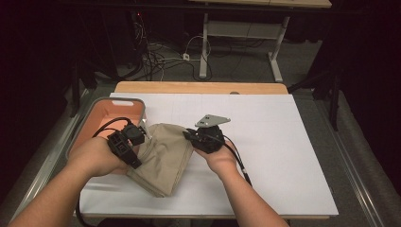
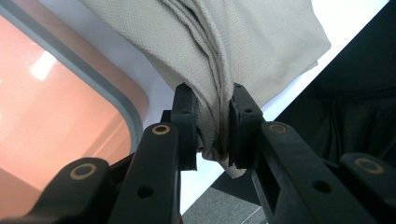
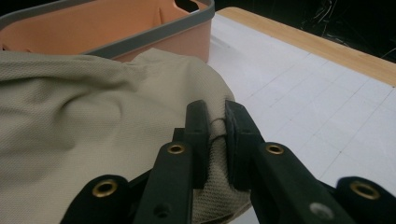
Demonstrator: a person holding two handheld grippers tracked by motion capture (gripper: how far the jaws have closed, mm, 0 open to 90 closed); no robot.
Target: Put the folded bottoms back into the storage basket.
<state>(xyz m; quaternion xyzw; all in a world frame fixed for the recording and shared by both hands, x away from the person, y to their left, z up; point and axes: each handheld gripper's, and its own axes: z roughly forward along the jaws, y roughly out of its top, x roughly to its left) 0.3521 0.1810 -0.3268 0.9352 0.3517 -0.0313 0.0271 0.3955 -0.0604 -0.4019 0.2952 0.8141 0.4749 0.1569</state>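
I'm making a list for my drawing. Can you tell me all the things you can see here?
cloth: one, beige, folded, on the white sheet beside the tub, pinched at both ends
tub: one, orange with a grey rim, at the table's left edge
sheet: one, white with a faint grid, covering the table
table: one, light wood, its far edge showing
desk legs: white, on the floor beyond the table
cables: several, dark and white, on the floor behind
left gripper: one, black, shut on the cloth
right gripper: one, black, shut on the cloth
forearms: two, coming in from the bottom
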